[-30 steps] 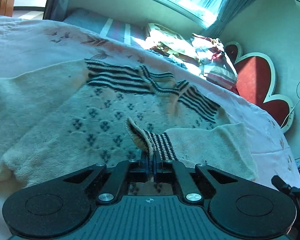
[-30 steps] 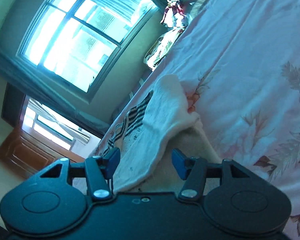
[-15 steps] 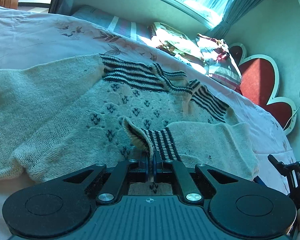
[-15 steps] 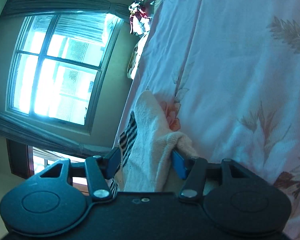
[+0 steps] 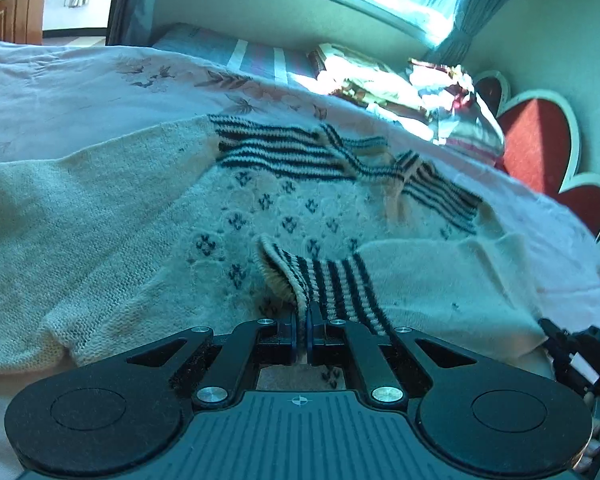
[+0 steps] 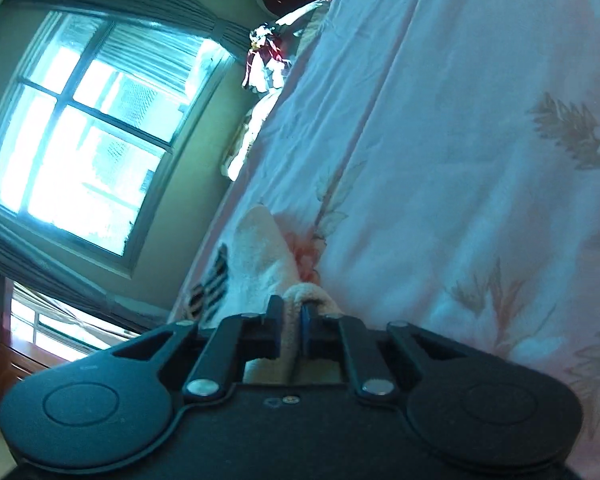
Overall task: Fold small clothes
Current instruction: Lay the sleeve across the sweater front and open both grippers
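A small cream knitted sweater (image 5: 148, 232) with black stripes and dark motifs lies spread on the bed. One sleeve is folded across its body, the striped cuff (image 5: 324, 280) toward me. My left gripper (image 5: 302, 320) is shut on that striped cuff, lifting its edge slightly. In the right wrist view my right gripper (image 6: 291, 320) is shut on a bunched cream fold of the sweater (image 6: 266, 256) at its edge. The right gripper (image 5: 572, 344) shows at the left wrist view's right edge, beside the folded sleeve.
The pink floral bedsheet (image 6: 440, 160) spreads wide beyond the sweater. A pile of other clothes (image 5: 432, 92) and a striped pillow (image 5: 256, 60) lie at the far side by the window. A red heart-shaped headboard (image 5: 540, 148) stands at the right.
My right gripper has sunk toward the sweater's edge and its jaws have closed on the cream fold. The left gripper stayed shut on the striped cuff, barely moving.
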